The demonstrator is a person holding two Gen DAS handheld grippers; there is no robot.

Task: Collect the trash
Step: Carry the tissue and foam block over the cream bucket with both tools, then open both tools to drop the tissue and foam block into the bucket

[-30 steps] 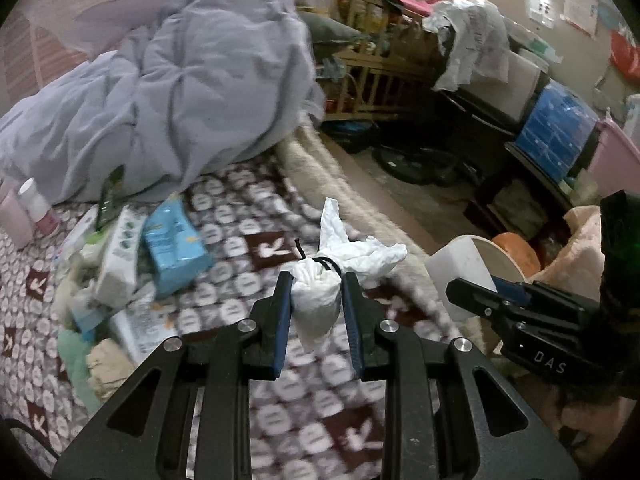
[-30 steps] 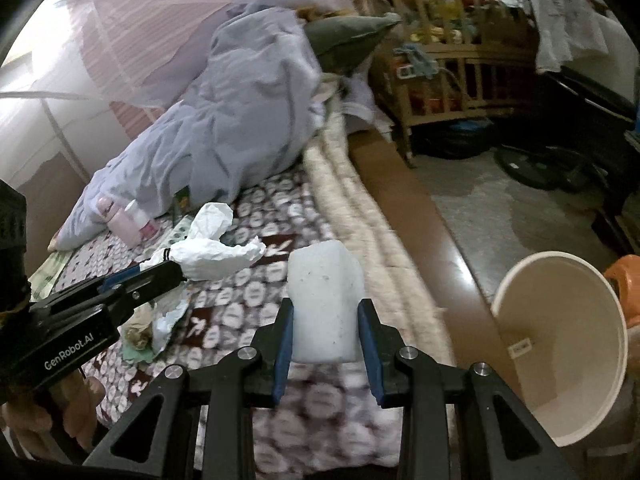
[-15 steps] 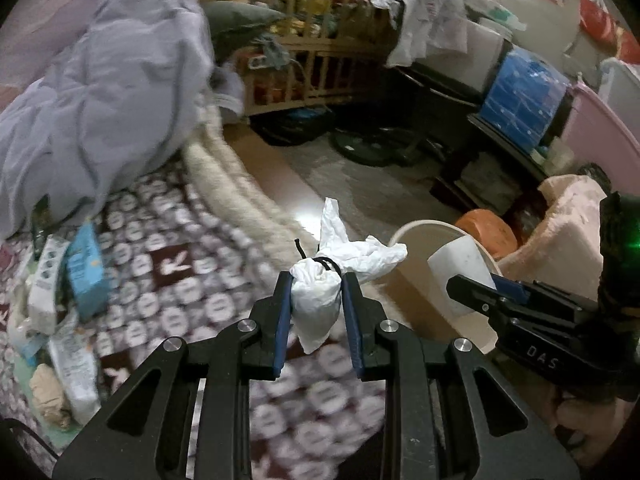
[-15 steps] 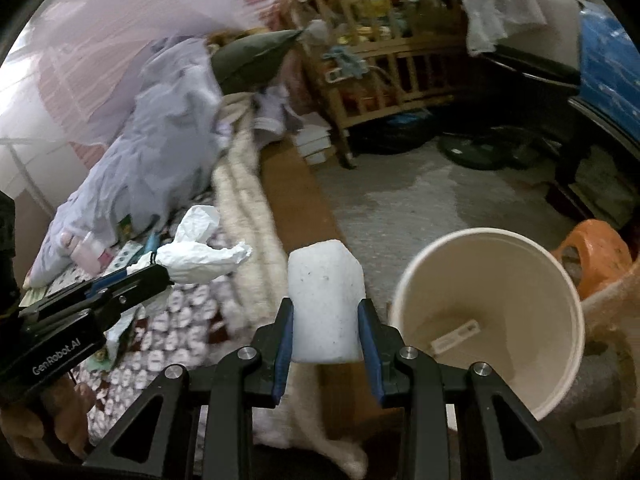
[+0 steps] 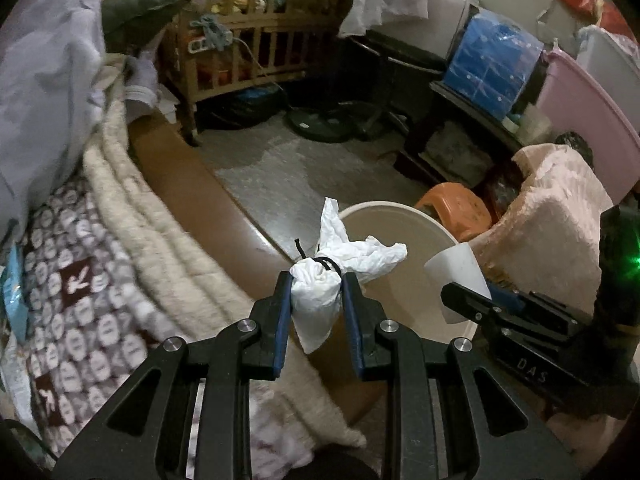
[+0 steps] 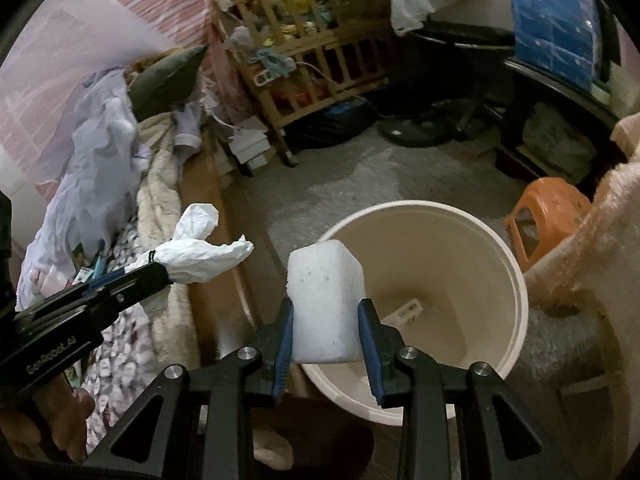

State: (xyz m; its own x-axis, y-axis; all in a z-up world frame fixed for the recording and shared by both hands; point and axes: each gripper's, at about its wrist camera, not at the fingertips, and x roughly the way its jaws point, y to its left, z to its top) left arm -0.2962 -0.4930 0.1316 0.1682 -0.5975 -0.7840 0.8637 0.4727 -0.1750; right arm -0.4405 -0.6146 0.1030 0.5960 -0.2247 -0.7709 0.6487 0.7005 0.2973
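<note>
My left gripper (image 5: 316, 292) is shut on a knotted white plastic bag (image 5: 320, 292) tied with a black band, held at the bed's edge just left of a cream bin (image 5: 404, 220). It also shows in the right wrist view (image 6: 160, 276) with the bag (image 6: 200, 256). My right gripper (image 6: 325, 316) is shut on a white foam block (image 6: 326, 300) and holds it over the near left rim of the bin (image 6: 516, 280). The block also shows in the left wrist view (image 5: 460, 276). A small label lies in the bin's bottom.
The bed with a patterned blanket (image 5: 80, 292) and cream fleece edge is at the left, with a brown bed frame (image 5: 200, 188). An orange stool (image 6: 548, 216) and a pink fleece-covered seat (image 5: 556, 232) stand right of the bin. A wooden crib (image 6: 320, 52) is behind.
Both grippers swung right from over the bed toward the bin, each still holding its item. The foam block now hangs over the bin's rim.
</note>
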